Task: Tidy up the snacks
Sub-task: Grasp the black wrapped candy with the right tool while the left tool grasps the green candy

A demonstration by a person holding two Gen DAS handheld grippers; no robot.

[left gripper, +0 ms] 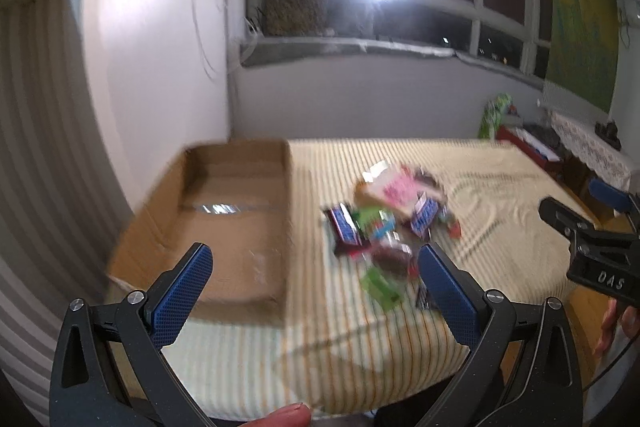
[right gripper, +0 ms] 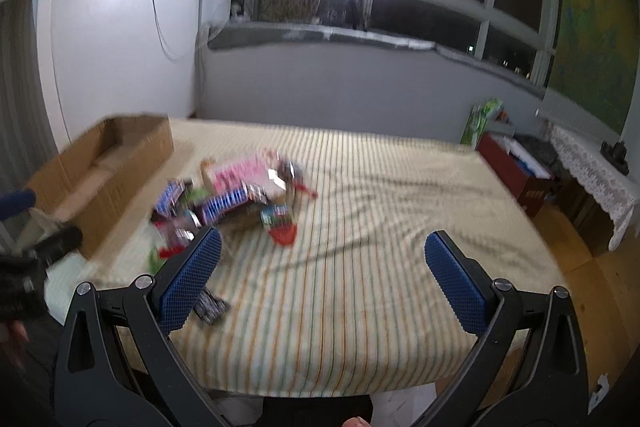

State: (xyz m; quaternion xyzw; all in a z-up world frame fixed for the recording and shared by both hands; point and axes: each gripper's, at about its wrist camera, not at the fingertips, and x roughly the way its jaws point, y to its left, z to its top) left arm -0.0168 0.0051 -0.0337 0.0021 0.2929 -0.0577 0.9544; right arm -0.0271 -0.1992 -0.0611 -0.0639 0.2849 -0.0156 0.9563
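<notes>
Both jaws stand wide apart and hold nothing. The left gripper [left gripper: 316,263] fills the bottom of the left wrist view, its blue pads framing the near corner of the box [left gripper: 224,223] on one side and the near edge of the snacks [left gripper: 388,219] on the other. The right gripper [right gripper: 322,255] sits low in the right wrist view, over bare striped bed [right gripper: 380,287], with the snacks [right gripper: 236,199] up and to its left.

The snacks lie in one loose heap at mid-frame, packets overlapping, with a green packet [left gripper: 380,287] and a dark one [right gripper: 210,307] strayed toward the near edge. The box is open and looks empty, just beside the heap at centre left.

Risks, as I judge them: both views are smeared, so the grippers seem to be moving fast, and a quick closing on overlapping packets could catch two at once or pinch only a wrapper edge that slips out. The soft, rumpled cover may bunch between the pads. The strays near the bed's edge could get knocked to the floor. With both grippers converging on one heap, they could collide. The box wall may snag a carried packet.
</notes>
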